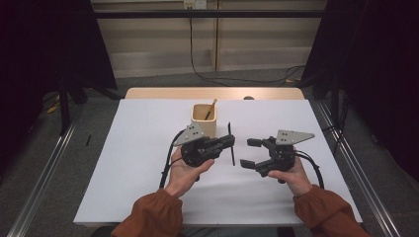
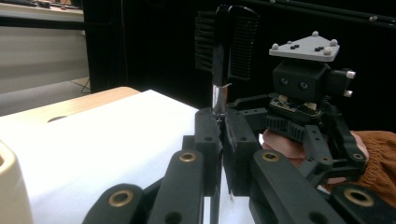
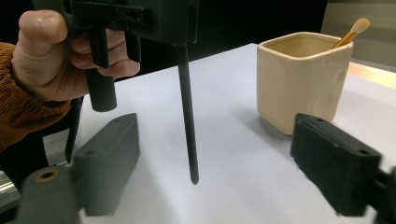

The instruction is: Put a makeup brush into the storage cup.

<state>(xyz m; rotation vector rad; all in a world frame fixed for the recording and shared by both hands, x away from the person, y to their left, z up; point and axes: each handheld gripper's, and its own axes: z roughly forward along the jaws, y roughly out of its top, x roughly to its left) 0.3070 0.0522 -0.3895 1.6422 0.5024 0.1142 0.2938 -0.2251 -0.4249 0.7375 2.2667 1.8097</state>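
Black brush (image 2: 227,42) stands upright, bristles up, clamped in left gripper (image 1: 228,142); right gripper (image 1: 252,153) fingers apart.

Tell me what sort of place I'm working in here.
Probably a lab recording station rather than a home: a table under a plain white cover, black curtains on both sides, and metal floor rails. On it stands a cream cup holding a brush.

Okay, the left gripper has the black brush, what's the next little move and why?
Probably carry the brush over to the cream cup and lower it in handle first. The left gripper is shut on it, upright, bristles up, its tip just off the table, and the cup already holds one brush. The right gripper is open and free.
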